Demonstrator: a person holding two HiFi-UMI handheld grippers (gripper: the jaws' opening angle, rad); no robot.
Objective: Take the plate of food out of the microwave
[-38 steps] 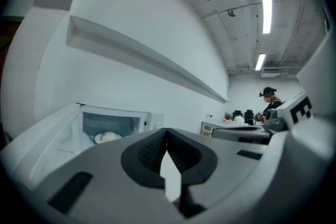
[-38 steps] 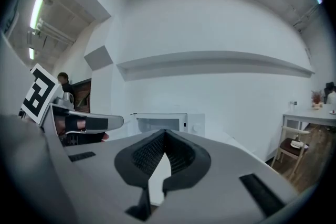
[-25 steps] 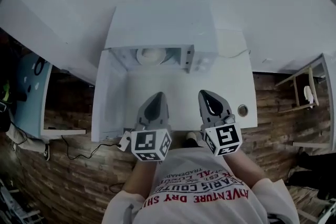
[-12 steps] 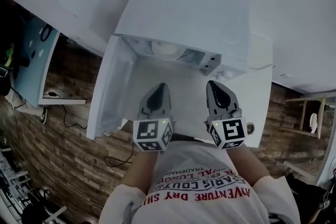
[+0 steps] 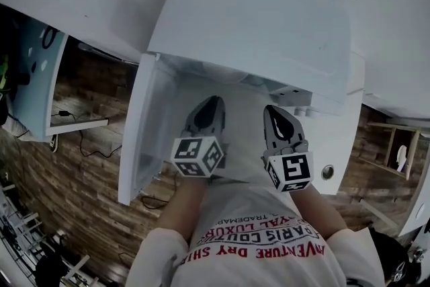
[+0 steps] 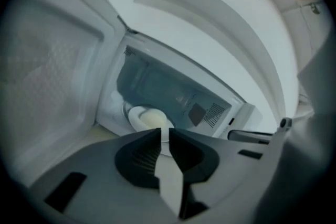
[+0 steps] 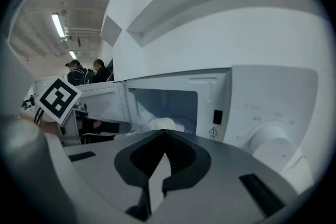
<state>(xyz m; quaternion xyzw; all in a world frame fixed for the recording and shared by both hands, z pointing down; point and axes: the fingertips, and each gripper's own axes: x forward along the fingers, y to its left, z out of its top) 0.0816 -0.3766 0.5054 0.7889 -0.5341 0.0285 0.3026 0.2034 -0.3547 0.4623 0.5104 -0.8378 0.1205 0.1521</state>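
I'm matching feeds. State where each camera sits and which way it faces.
Head view: on the person's head, looking steeply down at the microwave, left gripper, right gripper, forearms, shirt.
Left gripper view: on that gripper, facing the open cavity and plate of food; its empty jaws have just been opening slightly.
Right gripper view: on that gripper, facing cavity and control panel; jaws together, empty.
Shared: both gripper views show the plate of food.
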